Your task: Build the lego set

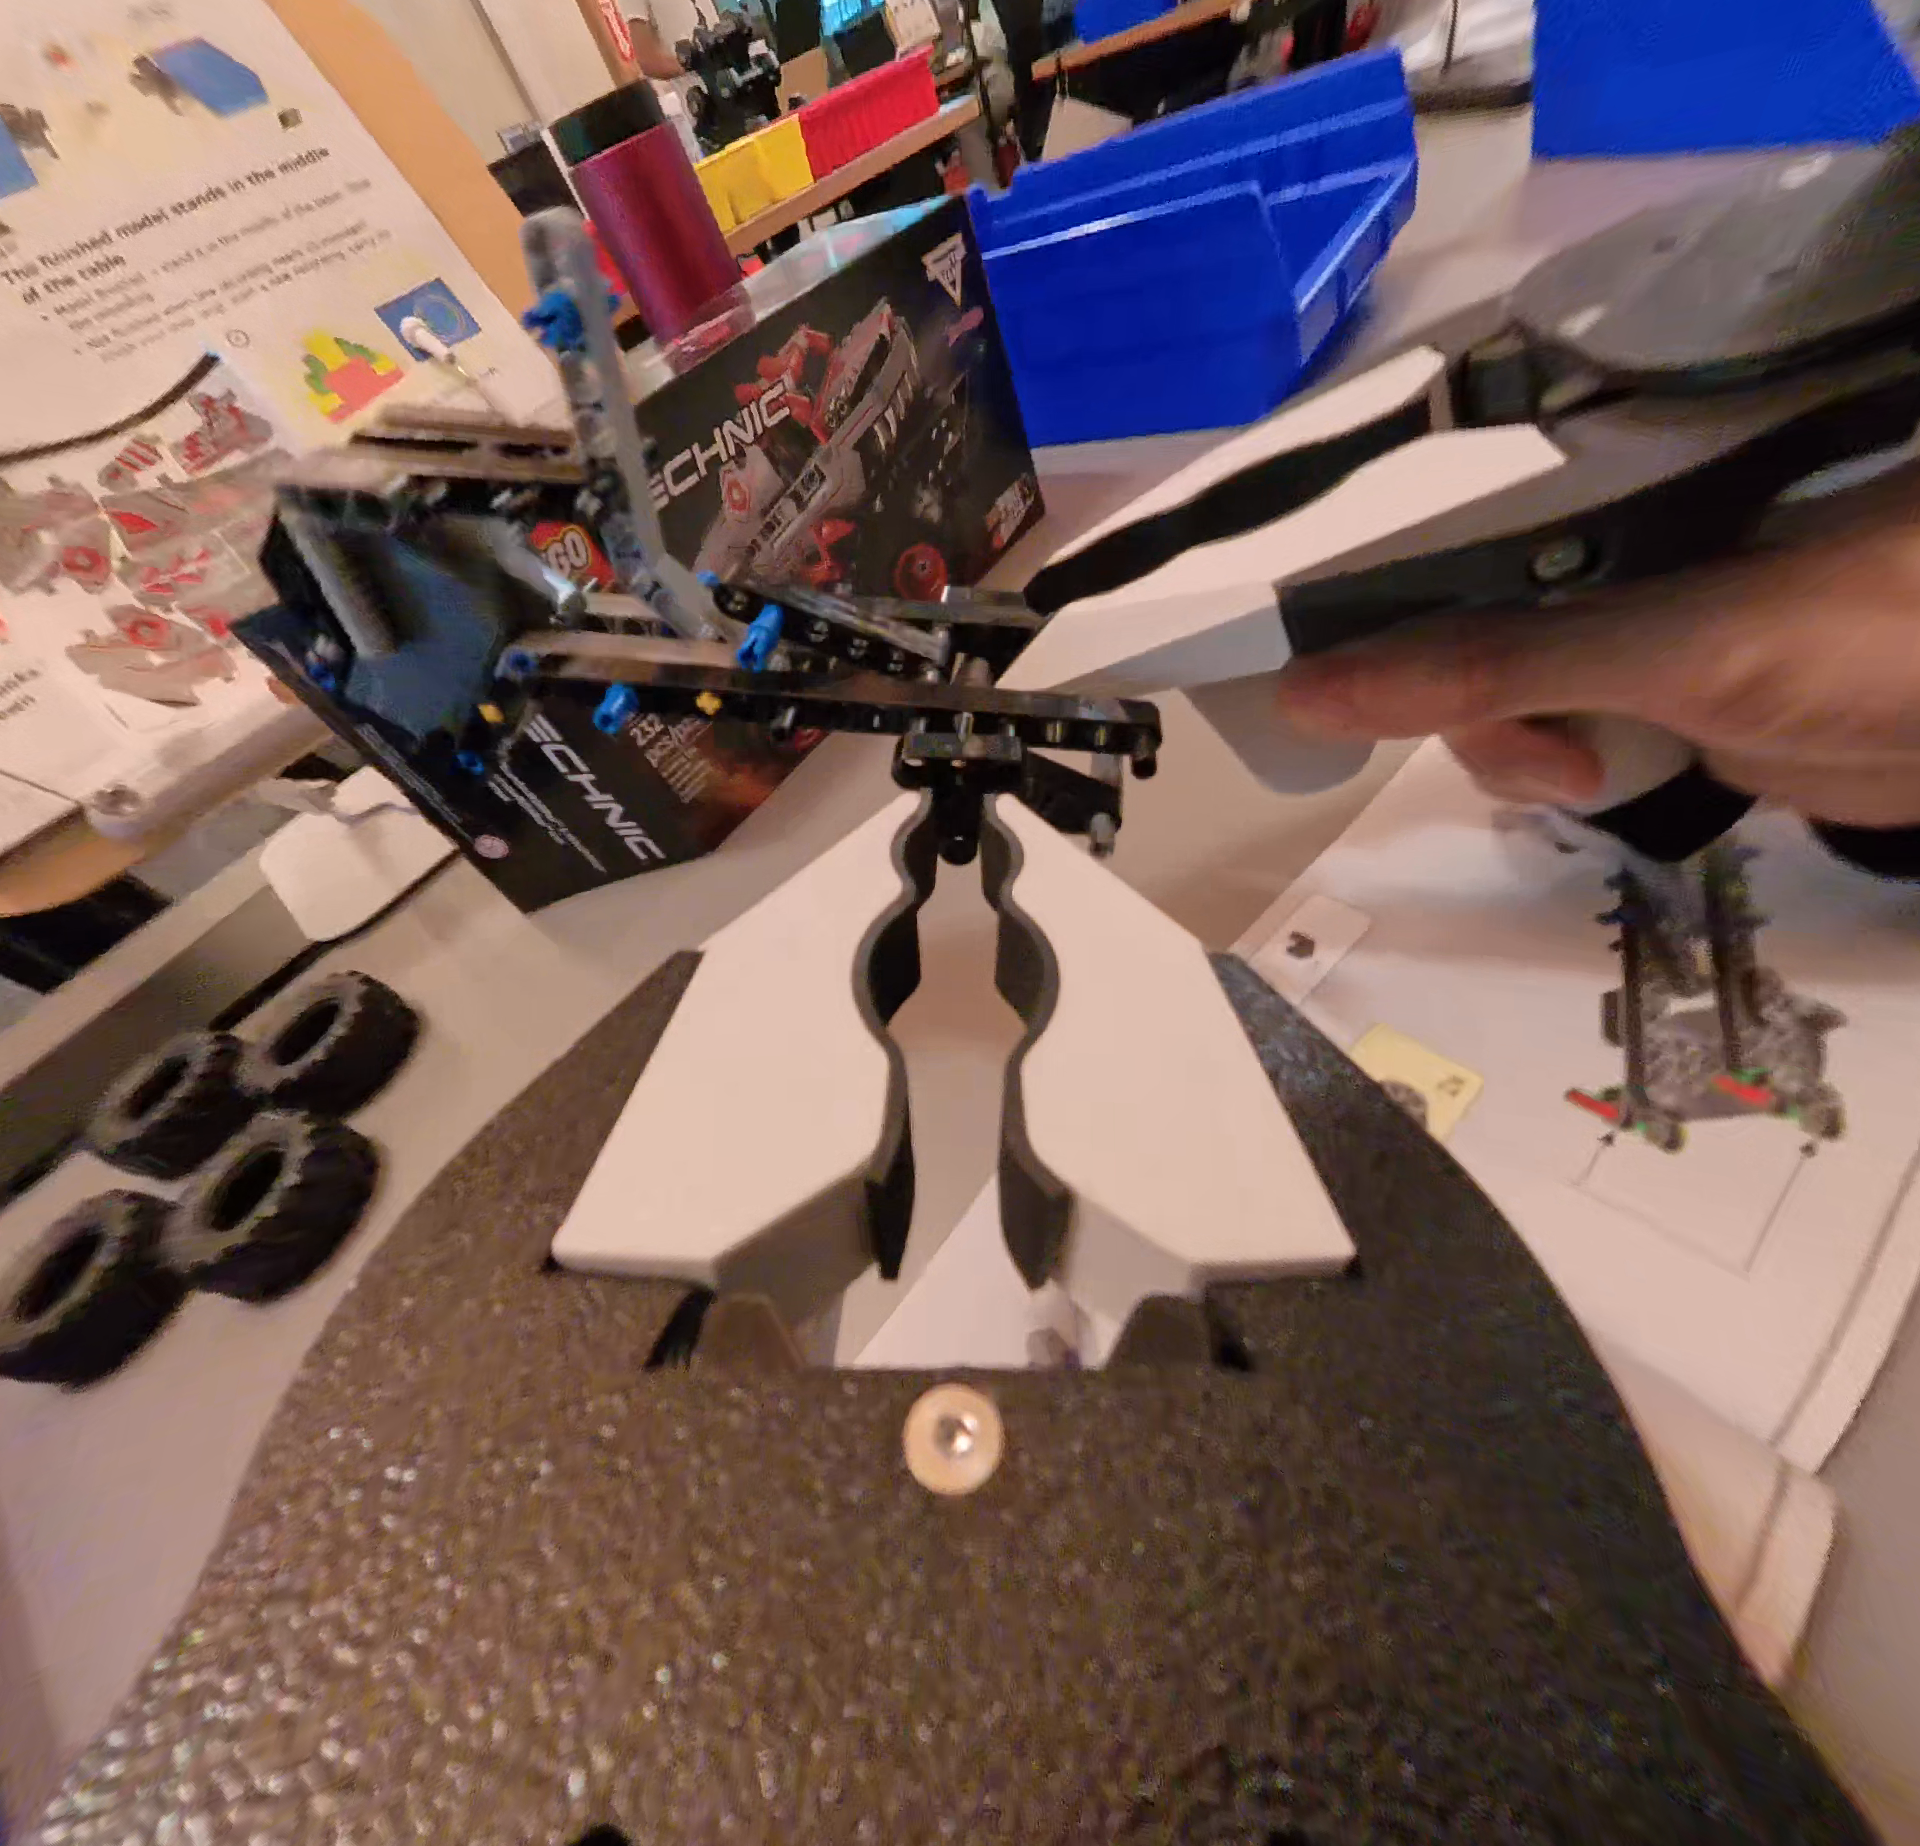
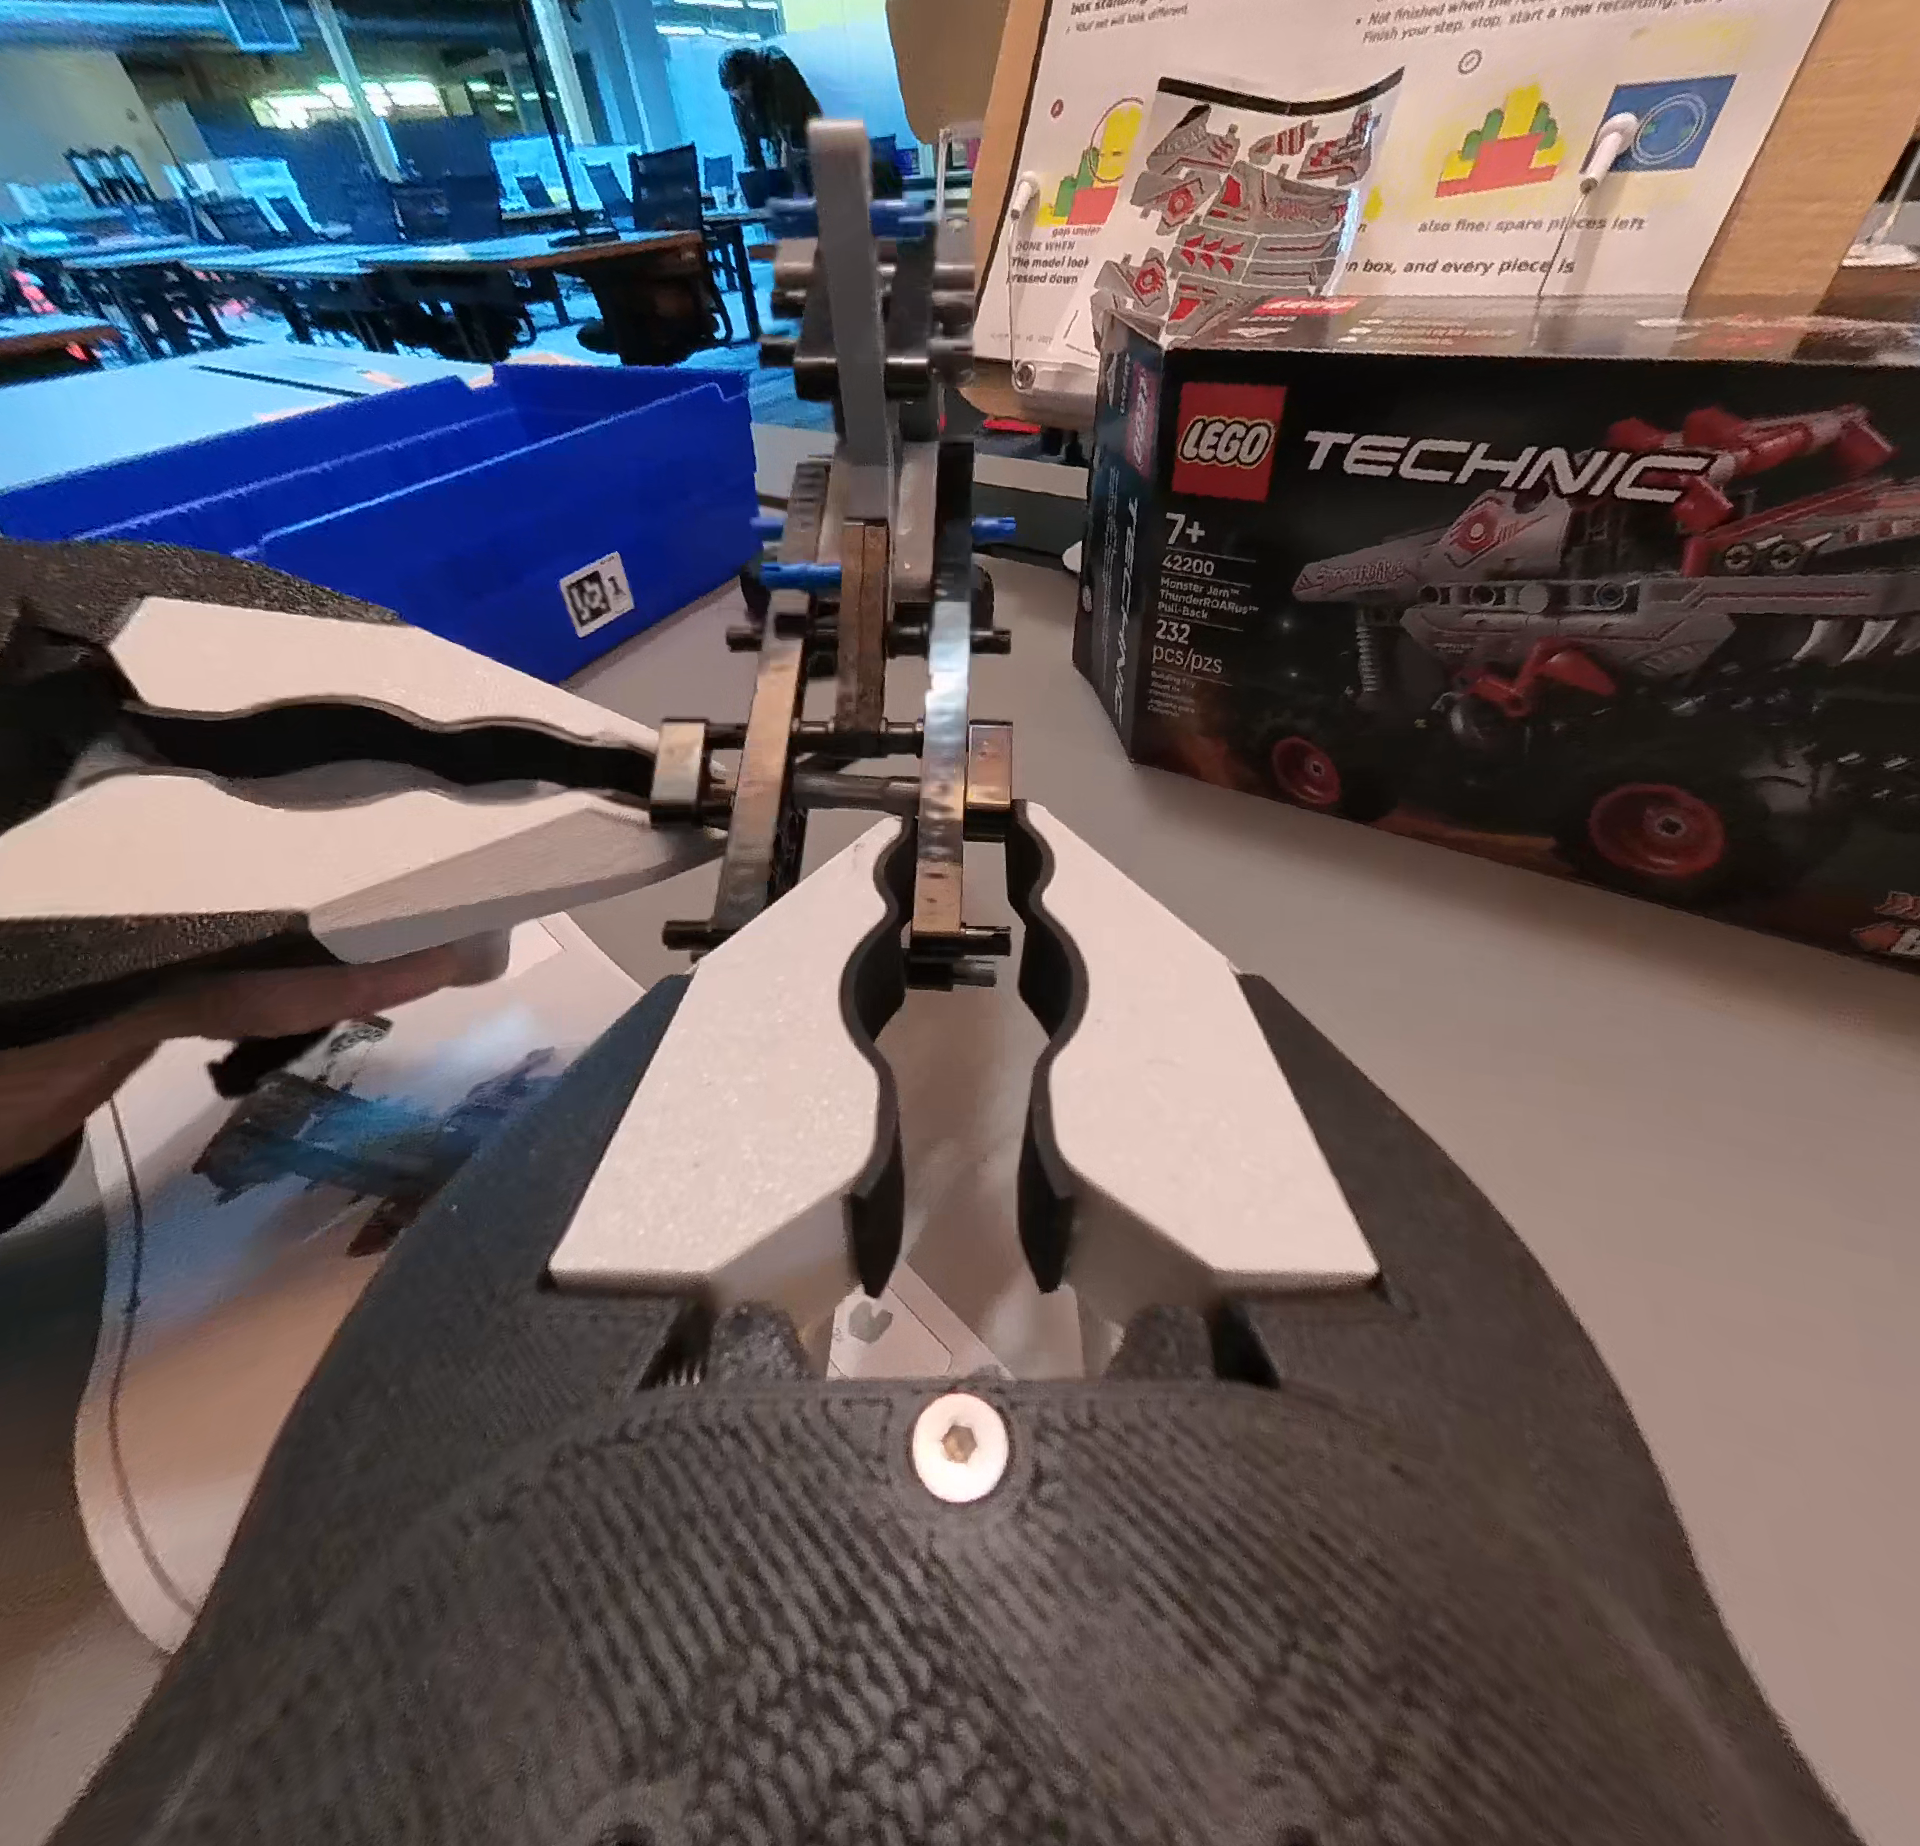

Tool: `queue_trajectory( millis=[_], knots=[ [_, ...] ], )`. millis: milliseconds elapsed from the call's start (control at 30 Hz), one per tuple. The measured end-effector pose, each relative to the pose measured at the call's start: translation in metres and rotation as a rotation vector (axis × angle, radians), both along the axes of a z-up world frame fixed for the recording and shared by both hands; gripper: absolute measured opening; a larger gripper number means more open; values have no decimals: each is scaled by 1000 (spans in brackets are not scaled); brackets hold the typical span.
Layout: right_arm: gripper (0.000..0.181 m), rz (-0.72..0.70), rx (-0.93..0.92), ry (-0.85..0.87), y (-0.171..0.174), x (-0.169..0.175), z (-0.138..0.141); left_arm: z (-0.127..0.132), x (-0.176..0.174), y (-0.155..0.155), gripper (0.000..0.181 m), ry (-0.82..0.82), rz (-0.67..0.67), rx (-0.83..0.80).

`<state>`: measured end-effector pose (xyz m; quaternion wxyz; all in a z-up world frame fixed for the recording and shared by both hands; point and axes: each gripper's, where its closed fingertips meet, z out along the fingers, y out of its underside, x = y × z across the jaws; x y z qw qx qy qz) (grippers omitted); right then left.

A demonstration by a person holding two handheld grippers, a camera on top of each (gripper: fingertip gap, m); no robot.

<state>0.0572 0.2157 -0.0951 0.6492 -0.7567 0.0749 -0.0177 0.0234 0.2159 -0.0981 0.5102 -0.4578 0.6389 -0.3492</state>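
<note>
A half-built black Technic chassis (image 1: 790, 700) with blue pins and an upright grey beam (image 1: 597, 383) is held in the air between both grippers. My left gripper (image 1: 956, 830) is shut on a small black connector (image 1: 961, 752) on the chassis's side. In the right wrist view the left gripper (image 2: 686, 788) comes in from the left onto that connector (image 2: 681, 770). My right gripper (image 2: 961, 830) is shut on a black beam (image 2: 940, 840) at the near end of the chassis (image 2: 862, 591). In the left wrist view the right gripper (image 1: 1023, 612) reaches in from the right.
The set's box (image 1: 831, 466) (image 2: 1507, 601) stands behind the chassis. Blue bins (image 1: 1195, 269) (image 2: 416, 487) sit beyond. Several black tyres (image 1: 208, 1152) lie on the table at the left. An open booklet (image 1: 1558, 1069) lies under the right hand. A maroon tumbler (image 1: 655, 227) and a poster board (image 2: 1403, 113) stand at the back.
</note>
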Motion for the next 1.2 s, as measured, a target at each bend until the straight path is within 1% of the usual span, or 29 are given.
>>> queue_trajectory(
  millis=[33,100,167,300,400,500,567,600,667,733,933,967,1033,1067,1100,1167,1200],
  knots=[
    [14,-5,-2,-10,0,0,0,0,0,-1,6,0,2,3],
    [14,1,17,-6,-1,0,3,5,0,-3,5,-34,-15,-73],
    [14,5,33,-2,-1,-1,6,6,0,-3,5,-44,-29,-83],
    [13,-1,13,-86,-1,-2,6,2,-2,-1,6,-4,-25,54],
    [14,4,13,-122,-1,-2,8,3,-3,-1,5,-2,-22,87],
    [14,3,-15,-187,-1,-3,6,-1,-4,0,6,19,-46,29],
    [14,7,-6,-149,0,-5,6,2,-4,-1,5,-1,-69,-65],
    [14,21,-1,-129,0,-5,6,3,-4,-1,5,-7,-81,-81],
    [14,29,-9,-134,0,-5,4,0,-4,0,6,-3,-84,-8],
    [14,22,-14,-133,1,-5,3,0,-4,1,5,-7,-59,70],
    [15,21,-9,-174,0,-7,6,3,-5,1,5,3,-55,23],
    [15,20,-8,-178,0,-7,7,3,-5,2,5,5,-51,38],
    [15,12,-14,-207,0,-6,7,3,-4,3,5,2,-29,156],
    [14,12,-10,-197,0,-6,8,3,-4,2,6,-4,-20,177],
    [14,16,-5,-181,0,-6,8,3,-3,1,6,-5,-22,129],
    [14,27,-7,-154,-1,-5,6,1,-3,-1,5,5,-54,-19],
    [14,32,-12,-149,0,-5,5,0,-3,-1,5,8,-70,-50]
  ],
)
